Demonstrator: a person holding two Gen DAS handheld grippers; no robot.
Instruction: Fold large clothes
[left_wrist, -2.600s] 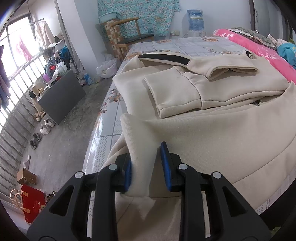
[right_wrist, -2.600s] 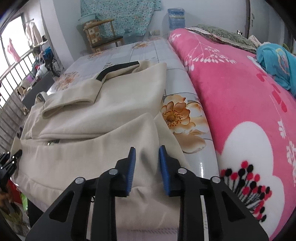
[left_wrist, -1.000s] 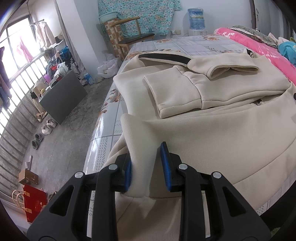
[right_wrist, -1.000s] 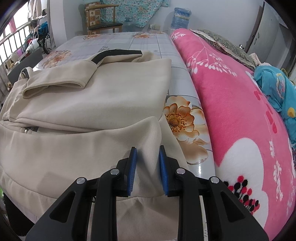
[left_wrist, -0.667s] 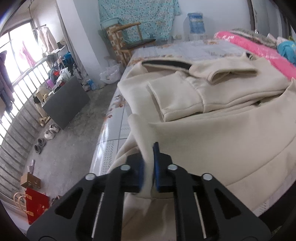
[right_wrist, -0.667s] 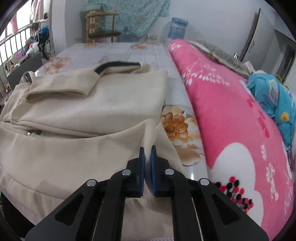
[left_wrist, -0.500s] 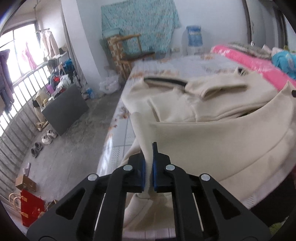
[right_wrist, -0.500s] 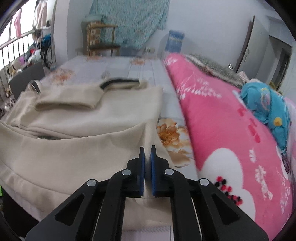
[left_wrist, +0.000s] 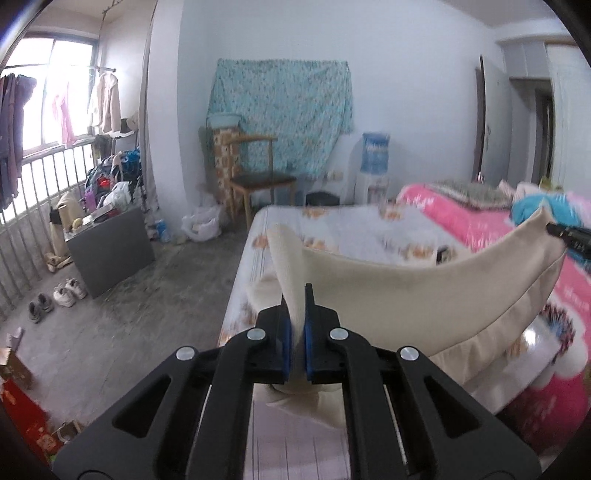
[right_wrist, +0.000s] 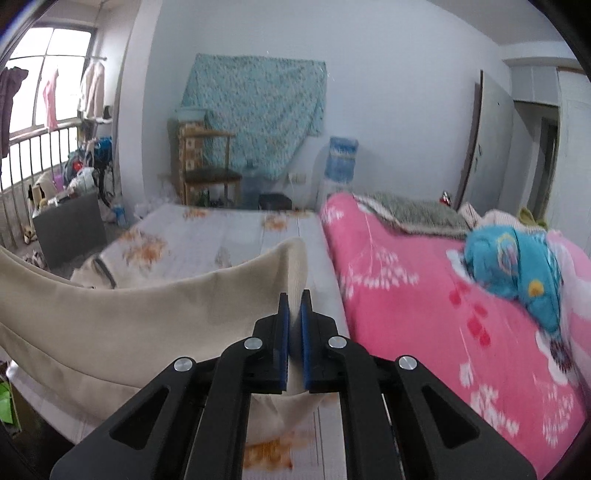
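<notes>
A large beige jacket (left_wrist: 406, 295) hangs lifted by its hem above the bed. My left gripper (left_wrist: 297, 291) is shut on the hem's left corner. My right gripper (right_wrist: 294, 295) is shut on the right corner of the same beige jacket (right_wrist: 129, 325). The hem sags in a curve between the two grips. In the left wrist view the tip of the right gripper (left_wrist: 569, 236) shows at the far right, pinching the cloth. The jacket's black-trimmed collar (right_wrist: 103, 273) still rests on the bed behind the raised hem.
The bed (right_wrist: 221, 236) has a pale flowered sheet. A pink flowered blanket (right_wrist: 424, 295) with a blue bundle (right_wrist: 517, 266) fills its right side. Left of the bed is bare floor with a grey cabinet (left_wrist: 110, 247), shoes (left_wrist: 66, 291), a wooden chair (left_wrist: 258, 177) and a water dispenser (left_wrist: 373, 166).
Both grippers closed on the hem corners and rose, lifting the jacket's lower edge off the bed. Both views tilted up toward the far wall.
</notes>
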